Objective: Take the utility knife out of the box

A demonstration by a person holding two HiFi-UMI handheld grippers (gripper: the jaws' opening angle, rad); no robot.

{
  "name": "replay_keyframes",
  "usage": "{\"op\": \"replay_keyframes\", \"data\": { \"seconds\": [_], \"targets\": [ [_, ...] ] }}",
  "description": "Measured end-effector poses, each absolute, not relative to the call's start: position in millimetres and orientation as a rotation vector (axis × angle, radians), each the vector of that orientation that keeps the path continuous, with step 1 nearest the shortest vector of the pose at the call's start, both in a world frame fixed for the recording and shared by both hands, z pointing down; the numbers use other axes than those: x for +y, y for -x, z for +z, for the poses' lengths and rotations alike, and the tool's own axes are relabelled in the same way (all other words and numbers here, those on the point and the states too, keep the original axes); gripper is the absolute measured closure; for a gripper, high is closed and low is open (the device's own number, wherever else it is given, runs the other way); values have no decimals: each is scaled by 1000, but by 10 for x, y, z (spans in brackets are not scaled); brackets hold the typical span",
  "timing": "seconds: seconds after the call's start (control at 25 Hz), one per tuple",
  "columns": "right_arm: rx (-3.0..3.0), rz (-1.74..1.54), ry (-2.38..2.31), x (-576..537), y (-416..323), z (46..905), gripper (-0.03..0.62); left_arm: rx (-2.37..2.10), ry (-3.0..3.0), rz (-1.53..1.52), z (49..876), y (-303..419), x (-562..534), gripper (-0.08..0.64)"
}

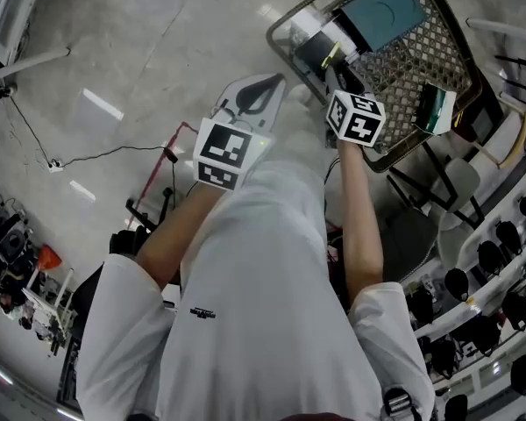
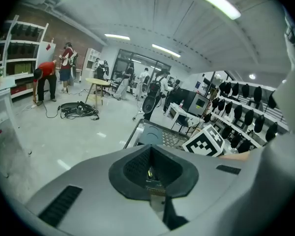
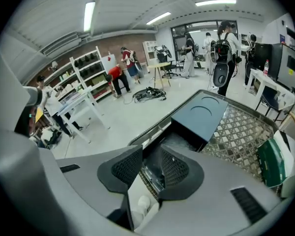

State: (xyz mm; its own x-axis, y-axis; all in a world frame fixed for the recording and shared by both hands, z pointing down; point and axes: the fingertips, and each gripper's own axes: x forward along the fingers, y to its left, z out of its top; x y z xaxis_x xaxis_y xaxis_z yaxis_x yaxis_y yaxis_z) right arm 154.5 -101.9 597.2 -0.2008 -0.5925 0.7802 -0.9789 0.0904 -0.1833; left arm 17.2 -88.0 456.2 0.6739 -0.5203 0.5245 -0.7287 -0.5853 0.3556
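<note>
The right claw (image 3: 152, 170) has its jaws spread, with nothing pinched between them. It hangs at the near rim of a wire basket (image 3: 238, 127). Through the gap between its jaws show that rim and, just beyond, the dark open mouth of the box (image 3: 206, 113). The box's teal lid is raised and tilted away. The box lies in the basket's near left corner, straight ahead of this claw and close to it, not touching it. The knife cannot be made out in any view: the mouth of the box shows only a pale sheen inside. A green packet (image 3: 271, 162) leans at the basket's right edge, well apart from the box. The left claw (image 2: 150, 170) has its jaws pressed together and holds nothing. It is to the left of the basket, over the bare floor (image 1: 114, 60), and from it the box appears ahead and slightly right, farther off than from the right claw.
</note>
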Motion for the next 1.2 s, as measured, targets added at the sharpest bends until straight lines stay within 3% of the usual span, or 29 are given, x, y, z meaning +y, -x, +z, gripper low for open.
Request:
{"op": "replay_keyframes", "data": {
  "seconds": [1.2],
  "targets": [
    [-1391, 1277, -1530, -1523, -1886, 7262, 477, -973, -2175, 565, 5373, -251, -1316, 560]
  ]
}}
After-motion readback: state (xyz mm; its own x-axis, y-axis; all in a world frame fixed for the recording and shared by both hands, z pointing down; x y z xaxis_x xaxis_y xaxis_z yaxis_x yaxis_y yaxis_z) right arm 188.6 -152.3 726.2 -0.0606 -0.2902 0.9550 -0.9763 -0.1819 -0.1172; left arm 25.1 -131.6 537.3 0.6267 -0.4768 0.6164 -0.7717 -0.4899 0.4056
